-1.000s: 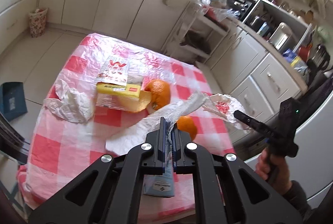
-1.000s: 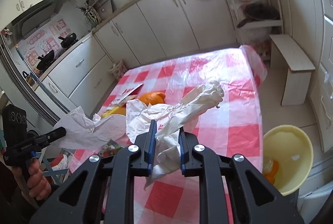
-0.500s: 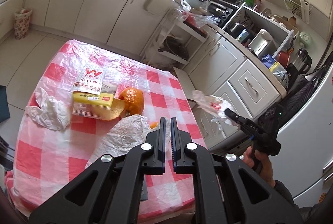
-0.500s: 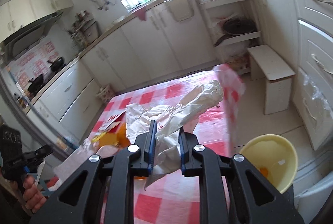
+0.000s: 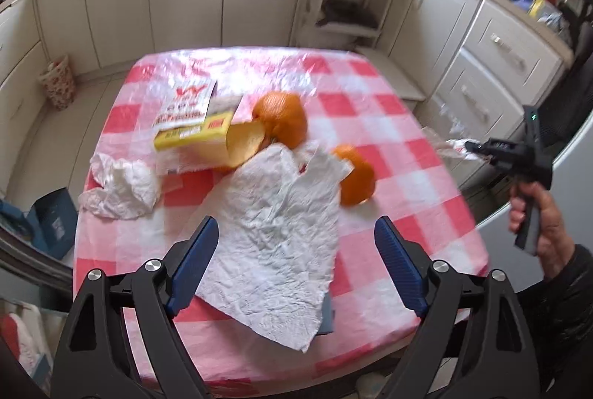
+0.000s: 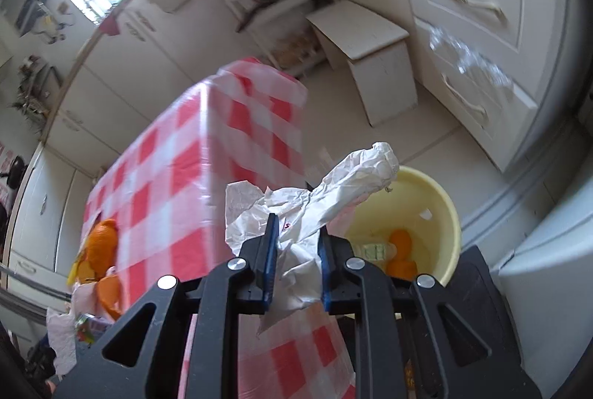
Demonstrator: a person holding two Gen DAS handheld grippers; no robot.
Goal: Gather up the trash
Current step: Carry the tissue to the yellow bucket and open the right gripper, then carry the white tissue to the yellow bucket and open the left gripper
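Crumpled white plastic wrapper (image 6: 315, 210) is clamped between the blue pads of the right gripper (image 6: 296, 256), above the pale yellow round bin (image 6: 441, 210) on the floor beside the table. It looks light, soft and limp, so a pinch at any bunched fold should hold it. The left gripper (image 5: 296, 265) has just been opening; its jaws stand wide apart and pinch nothing, with the wrinkled white paper towel (image 5: 281, 236) lying on the red-and-white checked tablecloth (image 5: 407, 184) below them. That towel seems thin and easy to tear; take it at a raised crease.
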